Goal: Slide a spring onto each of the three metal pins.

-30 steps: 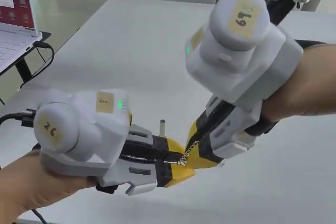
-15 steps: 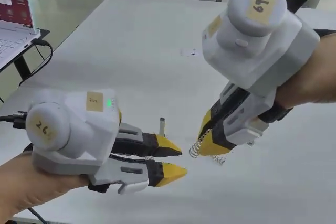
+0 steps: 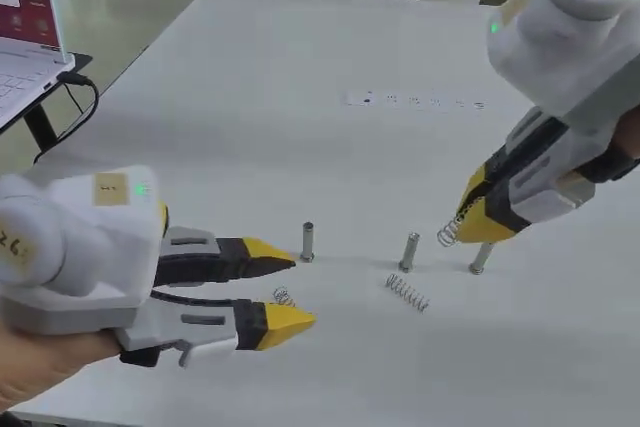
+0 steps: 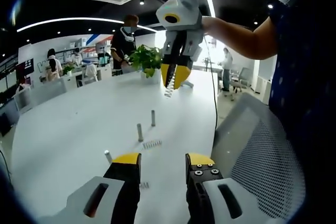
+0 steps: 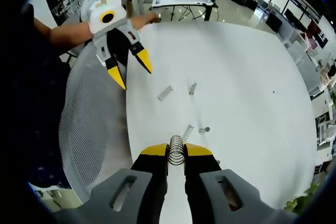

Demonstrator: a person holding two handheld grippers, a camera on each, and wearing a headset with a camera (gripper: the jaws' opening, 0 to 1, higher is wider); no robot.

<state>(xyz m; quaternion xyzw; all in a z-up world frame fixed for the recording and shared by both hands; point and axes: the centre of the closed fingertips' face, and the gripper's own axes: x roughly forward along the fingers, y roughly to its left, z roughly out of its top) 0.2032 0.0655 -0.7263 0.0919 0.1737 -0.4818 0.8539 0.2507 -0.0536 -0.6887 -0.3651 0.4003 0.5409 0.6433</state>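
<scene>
On the white counter (image 3: pixel 250 97), head view, three pins (image 3: pixel 409 251) stand bare, a loose spring (image 3: pixel 407 293) lying just beside them; left tongs (image 3: pixel 298 292) gape empty. Left gripper view: jaws wide apart. Right gripper view: right tongs (image 5: pixel 176 153) pinch a second spring (image 5: pixel 176 142).

Shows white table (image 3: pixel 250 97) w/ three upright metal pins in a rough row: left pin (image 3: pixel 307 243), middle pin (image 3: pixel 409 252), right pin (image 3: pixel 481 257). Puts L gripper (image 3: pixel 298 292) low left, jaws apart, yellow tips twd left pin, w/ a small spring (image 3: pixel 284 296) on the table betw. the tips. Has R gripper (image 3: pixel 472 219) upper right, jaws pinched on a held spring (image 3: pixel 449 232), hanging above the gap betw. middle & right pins. Leaves a loose spring (image 3: pixel 407 293) flat just in front of middle pin. Catches laptop (image 3: pixel 20 7) & cable (image 3: pixel 85 97) top left, off the table.
</scene>
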